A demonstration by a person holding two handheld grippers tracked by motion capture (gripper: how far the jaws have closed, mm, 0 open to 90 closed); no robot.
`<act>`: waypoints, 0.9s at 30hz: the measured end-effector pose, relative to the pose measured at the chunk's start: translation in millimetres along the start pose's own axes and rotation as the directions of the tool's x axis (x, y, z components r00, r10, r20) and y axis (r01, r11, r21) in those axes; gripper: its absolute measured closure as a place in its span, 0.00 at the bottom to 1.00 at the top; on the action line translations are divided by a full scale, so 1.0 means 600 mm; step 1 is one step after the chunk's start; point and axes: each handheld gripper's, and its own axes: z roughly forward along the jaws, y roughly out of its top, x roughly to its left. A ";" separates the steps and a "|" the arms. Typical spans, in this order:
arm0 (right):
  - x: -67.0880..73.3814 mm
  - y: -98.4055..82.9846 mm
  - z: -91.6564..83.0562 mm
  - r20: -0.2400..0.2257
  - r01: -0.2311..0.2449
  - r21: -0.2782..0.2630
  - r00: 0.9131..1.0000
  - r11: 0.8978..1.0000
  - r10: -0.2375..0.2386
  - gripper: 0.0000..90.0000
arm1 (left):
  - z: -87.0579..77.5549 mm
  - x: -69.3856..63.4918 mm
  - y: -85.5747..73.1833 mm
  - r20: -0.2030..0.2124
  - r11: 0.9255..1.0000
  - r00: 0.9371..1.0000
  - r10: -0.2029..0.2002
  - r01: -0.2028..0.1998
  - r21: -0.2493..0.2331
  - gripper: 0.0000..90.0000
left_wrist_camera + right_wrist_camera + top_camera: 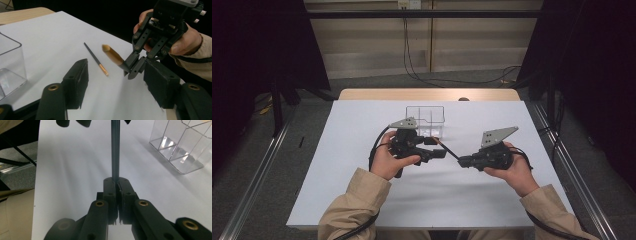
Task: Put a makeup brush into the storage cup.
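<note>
My right gripper point(460, 161) point(117, 181) is shut on the dark handle of a brush point(448, 150) point(115, 147). In the left gripper view the brush's brown tip point(111, 53) points toward the camera out of the right gripper point(131, 72). My left gripper point(435, 147) point(117, 66) is open, with a jaw on either side of the brush's far end and neither pad touching it. Its fingertips point(83, 122) show at the top of the right gripper view. A second, thinner brush point(96, 59) with an orange end lies flat on the white table point(362, 165).
A clear plastic organiser point(426, 117) point(10, 65) point(180, 145) with compartments stands just behind the grippers, close to the left one. The table's wooden far edge point(427, 94) and metal rails point(262, 170) border the white surface.
</note>
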 end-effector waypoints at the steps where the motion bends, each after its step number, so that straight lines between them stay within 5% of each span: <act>1: 0.000 0.000 0.000 0.005 0.004 0.003 1.000 1.000 -0.004 0.95 | 0.001 -0.001 0.000 -0.002 1.000 1.000 0.003 -0.003 0.001 0.44; 16: 0.002 0.005 -0.002 0.037 -0.001 -0.013 0.999 1.000 0.002 0.95 | 0.005 0.000 0.004 -0.015 0.996 0.999 -0.037 0.035 -0.087 0.77; 27: 0.005 0.008 0.007 0.043 -0.005 -0.016 0.999 1.000 0.006 0.95 | 0.011 -0.001 0.003 -0.001 0.989 0.998 -0.066 0.065 -0.135 0.86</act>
